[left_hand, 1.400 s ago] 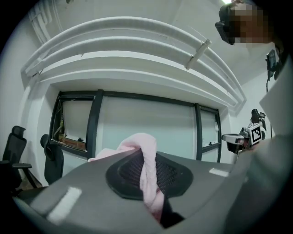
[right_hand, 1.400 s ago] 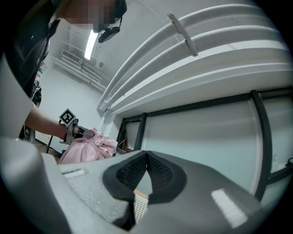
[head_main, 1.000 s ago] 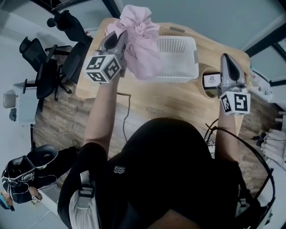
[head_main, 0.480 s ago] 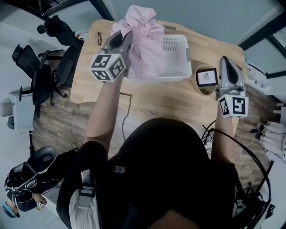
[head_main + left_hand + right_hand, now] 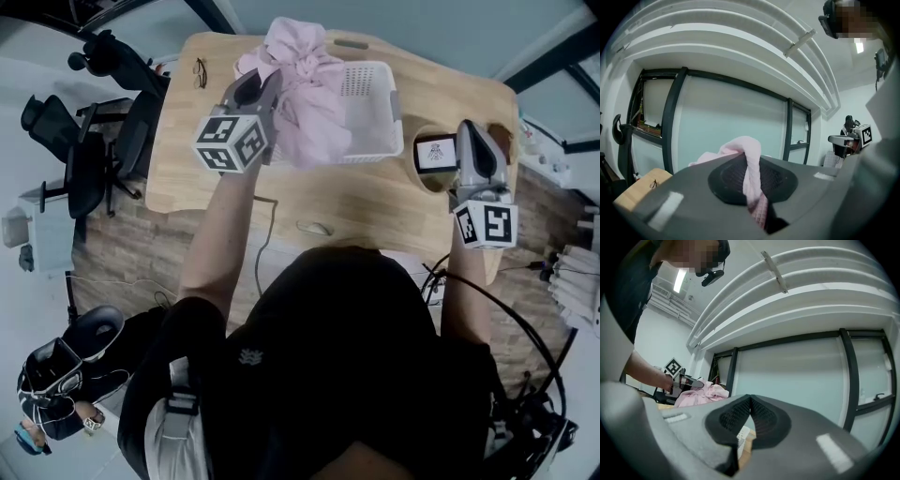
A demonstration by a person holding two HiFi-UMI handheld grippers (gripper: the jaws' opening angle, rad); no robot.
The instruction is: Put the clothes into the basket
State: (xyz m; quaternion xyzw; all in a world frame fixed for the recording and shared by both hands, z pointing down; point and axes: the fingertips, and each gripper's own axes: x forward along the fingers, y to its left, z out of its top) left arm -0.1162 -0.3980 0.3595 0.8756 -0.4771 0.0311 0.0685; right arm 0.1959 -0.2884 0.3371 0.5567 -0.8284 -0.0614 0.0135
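Note:
In the head view my left gripper [image 5: 266, 84] is shut on a bunched pink garment [image 5: 309, 94], which hangs over the left half of the white slotted basket [image 5: 375, 103]. The left gripper view has a twisted fold of that pink garment [image 5: 751, 176] pinched between the two dark pads of the left gripper [image 5: 753, 187]. My right gripper [image 5: 474, 129] is held to the right of the basket, apart from it. In its own view the right gripper [image 5: 750, 400] is shut, pad tips touching, with nothing in them. The pink garment [image 5: 701, 394] and the left gripper [image 5: 689, 382] lie off to the left there.
The basket stands at the far side of a wooden table [image 5: 375, 202]. A pair of glasses [image 5: 200, 71] lies at its far left, a cable [image 5: 263, 234] and a mouse [image 5: 314, 228] near the front edge. A small screen [image 5: 437, 152] sits by the right gripper. Office chairs [image 5: 84, 150] stand on the left.
The left gripper has come down and forward with the pink garment, which now hangs lower over the basket. The right gripper has shifted a little beside the basket, still shut.

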